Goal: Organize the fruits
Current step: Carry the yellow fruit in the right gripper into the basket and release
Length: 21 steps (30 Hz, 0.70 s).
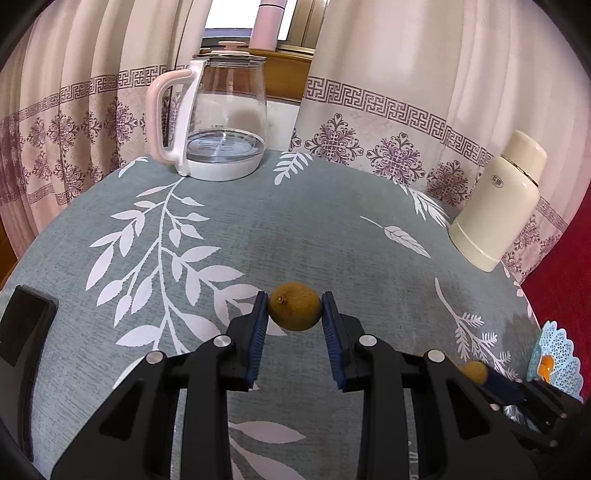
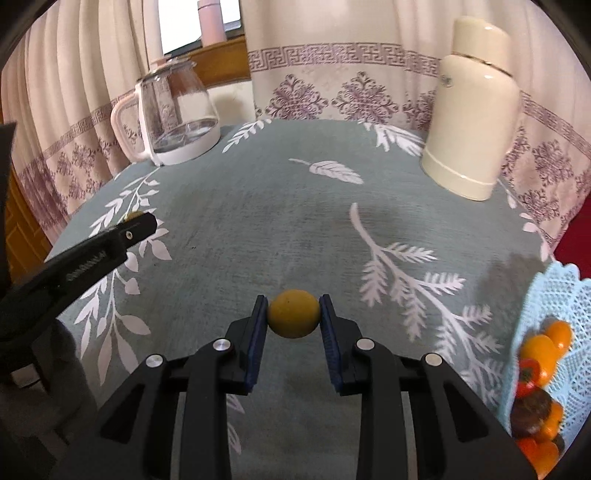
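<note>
Left wrist view: kettle [image 1: 218, 122] at the far table edge, left gripper [image 1: 294, 314] clamped on a brownish fruit [image 1: 294, 311] over open cloth [image 1: 295, 229], flask [image 1: 496, 206] near the right edge, basket [image 1: 557, 358] at the lower right rim. Right wrist view: left gripper's finger [image 2: 125, 236] at left, right gripper [image 2: 293, 314] clamped on a yellow fruit [image 2: 294, 313] — bare cloth ahead — basket of orange fruit [image 2: 543, 350] at the right edge.

Soft daylight comes through the window [image 1: 243, 18] behind my curtains [image 1: 388, 74]; it blows out white. Faint shadows smudge the tabletop [image 1: 295, 229], and fisheye bending darkens every corner.
</note>
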### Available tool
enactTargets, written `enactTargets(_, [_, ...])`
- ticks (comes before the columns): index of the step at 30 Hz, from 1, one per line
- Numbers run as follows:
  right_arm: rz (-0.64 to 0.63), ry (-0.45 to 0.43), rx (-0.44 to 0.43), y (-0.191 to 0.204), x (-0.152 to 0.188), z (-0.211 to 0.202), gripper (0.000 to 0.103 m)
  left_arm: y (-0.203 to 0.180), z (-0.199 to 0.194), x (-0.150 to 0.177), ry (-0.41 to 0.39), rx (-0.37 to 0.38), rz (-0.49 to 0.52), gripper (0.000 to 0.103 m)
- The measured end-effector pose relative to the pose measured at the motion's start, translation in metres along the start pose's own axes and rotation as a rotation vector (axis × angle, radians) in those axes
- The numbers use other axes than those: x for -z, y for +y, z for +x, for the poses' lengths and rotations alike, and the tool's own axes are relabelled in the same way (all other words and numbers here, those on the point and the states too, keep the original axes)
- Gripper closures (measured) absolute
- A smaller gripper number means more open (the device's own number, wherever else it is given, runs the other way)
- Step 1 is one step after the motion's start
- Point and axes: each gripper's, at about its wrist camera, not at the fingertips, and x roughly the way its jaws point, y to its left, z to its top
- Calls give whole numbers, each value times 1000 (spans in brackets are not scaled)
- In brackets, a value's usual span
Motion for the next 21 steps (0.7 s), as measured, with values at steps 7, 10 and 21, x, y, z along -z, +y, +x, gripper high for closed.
enactTargets(7, [51,-56,24,-21,1,-35,74,-5,-3,1,-6,8,14,73])
enactTargets(10, [76,-87,43,-34,-1,-51,74,-6,-5,2,-8,12,19,73])
enactTargets(21, [195,-187,174,-100,5,-113,74,-8,-6,3,-10,14,27,73])
